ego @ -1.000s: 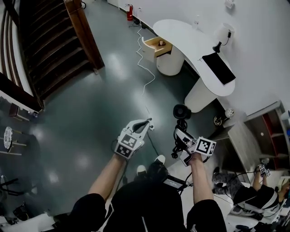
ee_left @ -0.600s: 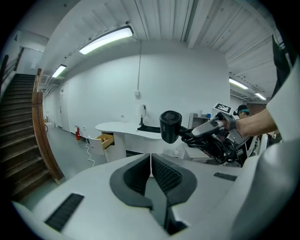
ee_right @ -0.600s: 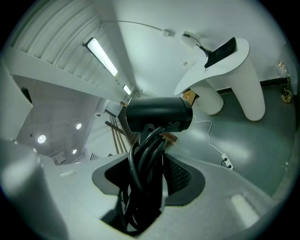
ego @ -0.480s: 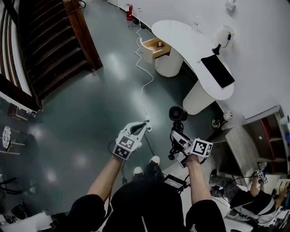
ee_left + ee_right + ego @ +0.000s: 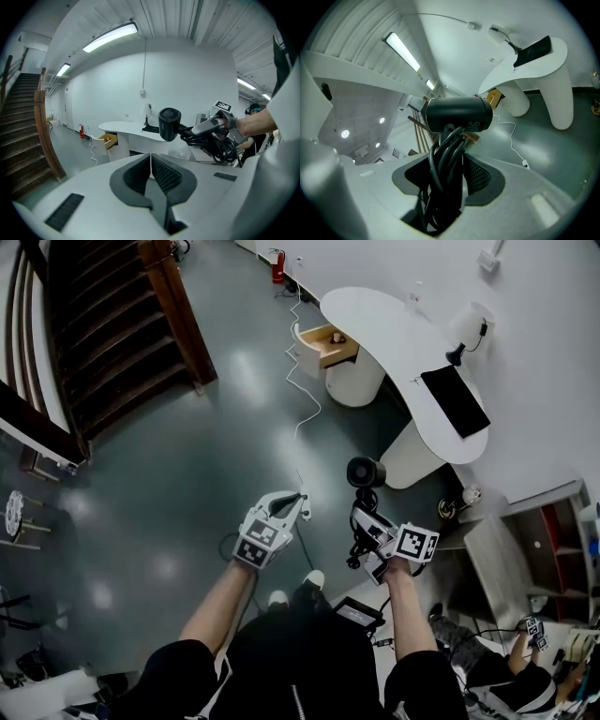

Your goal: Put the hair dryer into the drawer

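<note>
My right gripper [image 5: 367, 514] is shut on the black hair dryer [image 5: 362, 473], gripping its handle together with the coiled black cord [image 5: 447, 161]; the dryer's round barrel [image 5: 459, 114] stands above the jaws. From the left gripper view the hair dryer [image 5: 169, 123] hangs in the air to the right. My left gripper [image 5: 301, 498] is shut with nothing between its pads [image 5: 159, 172]. The open wooden drawer [image 5: 325, 341] juts from the left end of the white curved counter [image 5: 394, 329], several steps ahead across the floor; a small object lies inside it.
A white cable [image 5: 302, 395] trails over the grey-green floor toward the drawer. A dark wooden staircase [image 5: 103, 334] rises at the left. A black mat [image 5: 456, 399] lies on the counter, with a lamp beside it. A grey shelf unit [image 5: 525, 540] stands at the right.
The person has stepped forward slightly; both grippers and the hair dryer have drifted a little up and left in the head view. The grip on the dryer is unchanged.
</note>
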Motion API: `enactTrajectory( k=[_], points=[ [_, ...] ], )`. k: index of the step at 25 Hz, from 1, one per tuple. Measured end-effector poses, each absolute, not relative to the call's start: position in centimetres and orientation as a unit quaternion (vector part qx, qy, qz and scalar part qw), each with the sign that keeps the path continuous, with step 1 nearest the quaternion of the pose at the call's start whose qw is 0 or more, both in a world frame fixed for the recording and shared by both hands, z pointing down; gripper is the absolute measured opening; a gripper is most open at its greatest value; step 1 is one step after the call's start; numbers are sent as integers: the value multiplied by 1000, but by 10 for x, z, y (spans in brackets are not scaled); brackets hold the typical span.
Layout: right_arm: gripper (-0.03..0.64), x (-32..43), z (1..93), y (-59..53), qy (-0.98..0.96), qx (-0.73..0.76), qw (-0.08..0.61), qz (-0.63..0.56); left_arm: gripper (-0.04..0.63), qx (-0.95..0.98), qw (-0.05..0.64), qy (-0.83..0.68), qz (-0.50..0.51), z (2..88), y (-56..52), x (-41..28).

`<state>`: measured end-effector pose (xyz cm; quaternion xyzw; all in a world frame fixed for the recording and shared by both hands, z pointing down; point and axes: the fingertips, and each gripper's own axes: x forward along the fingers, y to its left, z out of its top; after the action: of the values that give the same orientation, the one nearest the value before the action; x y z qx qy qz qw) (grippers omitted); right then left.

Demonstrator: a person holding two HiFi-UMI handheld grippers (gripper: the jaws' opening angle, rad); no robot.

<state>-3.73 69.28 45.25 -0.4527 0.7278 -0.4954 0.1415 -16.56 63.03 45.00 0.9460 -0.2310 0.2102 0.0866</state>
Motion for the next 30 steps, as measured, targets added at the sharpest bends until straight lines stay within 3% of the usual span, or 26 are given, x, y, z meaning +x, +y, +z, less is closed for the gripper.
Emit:
enactTrajectory(
  k=[17, 30],
  points=[
    [198, -23, 463, 652, 747, -416, 116, -506, 18, 936, 85, -267, 211, 445, 600, -143],
    [198, -19, 463, 551, 747, -420, 108, -504, 18, 941, 90, -252, 205, 451, 499, -123]
  ],
)
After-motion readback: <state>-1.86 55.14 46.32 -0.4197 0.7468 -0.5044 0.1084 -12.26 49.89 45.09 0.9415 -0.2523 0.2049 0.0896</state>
